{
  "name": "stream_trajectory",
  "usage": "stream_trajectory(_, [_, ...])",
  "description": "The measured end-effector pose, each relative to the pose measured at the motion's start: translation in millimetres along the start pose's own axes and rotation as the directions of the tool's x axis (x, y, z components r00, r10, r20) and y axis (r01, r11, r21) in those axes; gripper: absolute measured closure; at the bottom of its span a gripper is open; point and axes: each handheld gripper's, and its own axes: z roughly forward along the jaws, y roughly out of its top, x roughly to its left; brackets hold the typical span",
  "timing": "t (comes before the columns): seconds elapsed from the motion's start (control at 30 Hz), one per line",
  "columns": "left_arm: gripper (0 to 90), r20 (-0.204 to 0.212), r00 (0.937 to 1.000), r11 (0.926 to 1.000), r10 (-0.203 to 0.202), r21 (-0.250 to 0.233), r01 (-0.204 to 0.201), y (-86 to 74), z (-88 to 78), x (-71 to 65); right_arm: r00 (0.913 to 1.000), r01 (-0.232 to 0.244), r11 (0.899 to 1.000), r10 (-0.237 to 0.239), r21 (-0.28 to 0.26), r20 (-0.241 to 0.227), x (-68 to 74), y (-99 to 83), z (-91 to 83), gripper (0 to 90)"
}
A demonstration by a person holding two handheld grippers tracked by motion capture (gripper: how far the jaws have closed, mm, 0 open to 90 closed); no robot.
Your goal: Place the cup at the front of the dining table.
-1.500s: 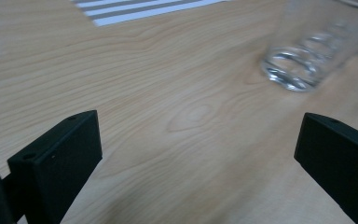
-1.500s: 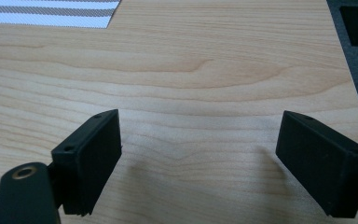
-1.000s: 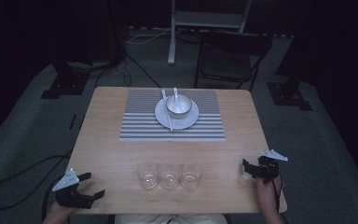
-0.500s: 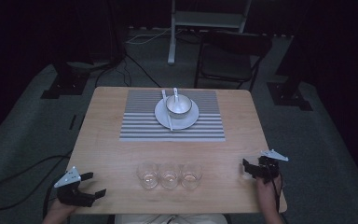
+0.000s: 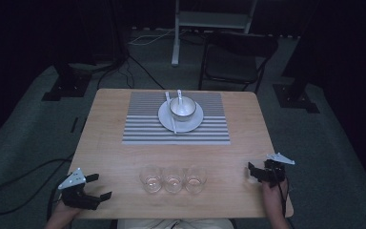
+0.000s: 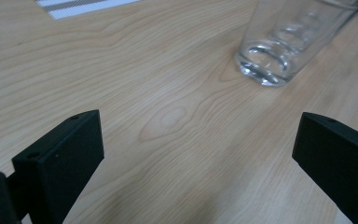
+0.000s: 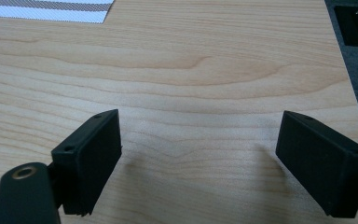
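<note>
Plainly, both grippers, left (image 5: 101, 187) and right (image 5: 251, 172), gape wide (empty).

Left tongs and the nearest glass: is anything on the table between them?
No. In the left gripper view, bare table lies between the open left tongs and the glass.

My left gripper (image 5: 95, 187) and right gripper (image 5: 252, 172) rest low at my sides, jaws spread wide, gripping nothing.

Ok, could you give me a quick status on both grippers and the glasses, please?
Left gripper open, empty, jaws just eased in slightly. Right gripper open, empty, at the table edge. Three glasses in a row between them, untouched. Nothing in the way.
</note>
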Motion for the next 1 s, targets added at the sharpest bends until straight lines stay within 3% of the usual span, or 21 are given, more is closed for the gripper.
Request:
stream_trajectory(0.63, [2.4, 0.073, 0.9938, 0.9956, 0.084, -0.047, -0.081, 37.1, 11.8, -17.1, 1.0000, -0.001, 1.000, 0.001, -0.001, -0.004, -0.4, 0.0, 0.0, 13.6])
stream_trajectory(0.8, [2.4, 0.109, 0.9888, 0.9930, 0.102, -0.071, -0.094, 47.5, 13.3, -20.9, 1.0000, -0.002, 1.000, 0.002, 0.000, -0.005, -0.5, 0.0, 0.1, 13.6])
stream_trajectory(0.83, [2.4, 0.134, 0.9854, 0.9922, 0.104, -0.083, -0.094, 52.8, 14.1, -22.4, 1.0000, -0.002, 1.000, 0.002, 0.001, -0.005, -0.4, 0.0, 0.1, 13.6])
stream_trajectory(1.0, [2.4, 0.139, 0.9817, 0.9889, 0.130, -0.090, -0.118, 65.2, 17.2, -27.4, 1.0000, -0.003, 1.000, 0.003, -0.002, -0.007, -0.7, -0.1, -0.1, 13.6])
